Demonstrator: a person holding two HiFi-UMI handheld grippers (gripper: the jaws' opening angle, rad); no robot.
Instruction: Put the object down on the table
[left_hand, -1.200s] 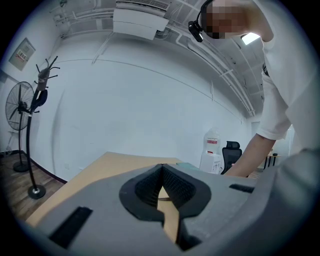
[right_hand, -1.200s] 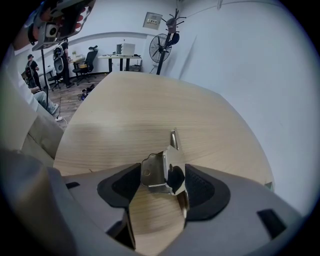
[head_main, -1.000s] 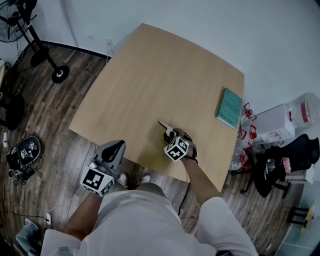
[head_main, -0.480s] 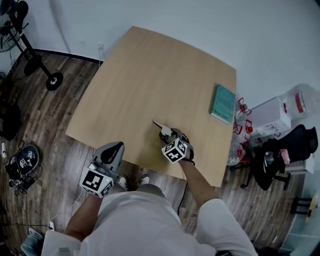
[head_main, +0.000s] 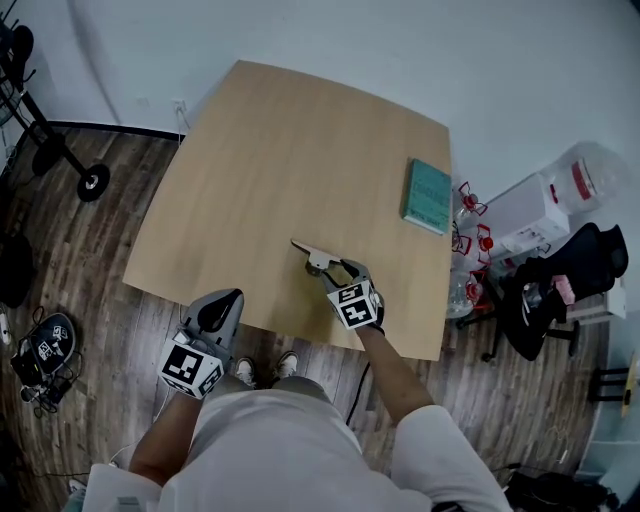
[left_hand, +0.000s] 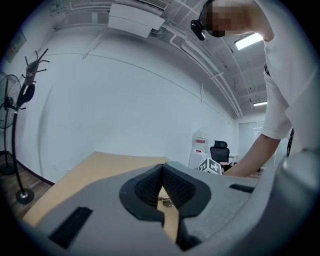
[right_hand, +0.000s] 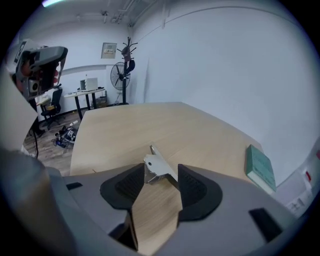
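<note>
A small flat metal piece (head_main: 308, 251) lies on the wooden table (head_main: 290, 150) near its front edge. My right gripper (head_main: 330, 268) sits low at it. In the right gripper view the metal piece (right_hand: 157, 167) lies between the pad tips of the right gripper (right_hand: 161, 182). The jaws are closing, with no clear press on the piece. My left gripper (head_main: 205, 335) hangs off the table's front edge over the floor. Its jaws meet in the left gripper view (left_hand: 162, 172) with nothing held.
A green book (head_main: 427, 196) lies at the table's right edge, also in the right gripper view (right_hand: 260, 167). Right of the table stand a water jug (head_main: 585, 175), a white box and a black chair (head_main: 565, 290). A fan stand (head_main: 60, 150) and cables (head_main: 40, 345) are at the left.
The head view has swung, so the table and book have slid left in the picture. The right gripper stays at the metal piece. The left gripper holds its place.
</note>
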